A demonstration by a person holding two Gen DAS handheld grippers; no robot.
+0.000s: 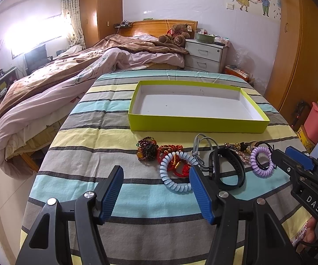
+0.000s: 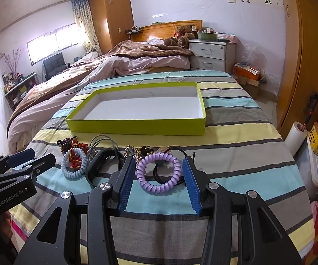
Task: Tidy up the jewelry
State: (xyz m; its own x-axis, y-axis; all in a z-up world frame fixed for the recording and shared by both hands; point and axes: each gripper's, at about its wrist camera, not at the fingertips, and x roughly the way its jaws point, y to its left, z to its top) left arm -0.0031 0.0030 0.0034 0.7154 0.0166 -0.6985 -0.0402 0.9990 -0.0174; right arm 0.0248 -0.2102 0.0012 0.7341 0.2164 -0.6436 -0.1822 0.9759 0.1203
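Right tongs point(image 2: 159, 187): spread wide and empty, low over the striped surface point(image 2: 236, 154), with the purple coil band point(image 2: 158, 174) lying between the blue pads point(image 2: 125, 187).
Left tongs point(image 1: 156, 194): likewise released, grasping nothing — the pale blue coil band point(image 1: 176, 172) lies just ahead, near the inner pad.
Jewelry: a loose row on the cloth in front of the box — dark bead bracelets point(image 1: 146, 151), red and orange cords point(image 1: 174, 156), a black wristband point(image 1: 227, 167), a grey cord point(image 1: 199, 145).
Step in hand: probably picking up the purple coil. Better to close on one side of the ring than across it, and lift clear of the black hair ties point(image 2: 165, 176) it overlaps.
Green box point(image 2: 136, 127): open, white inside, nothing in it yet; well within reach beyond the row.
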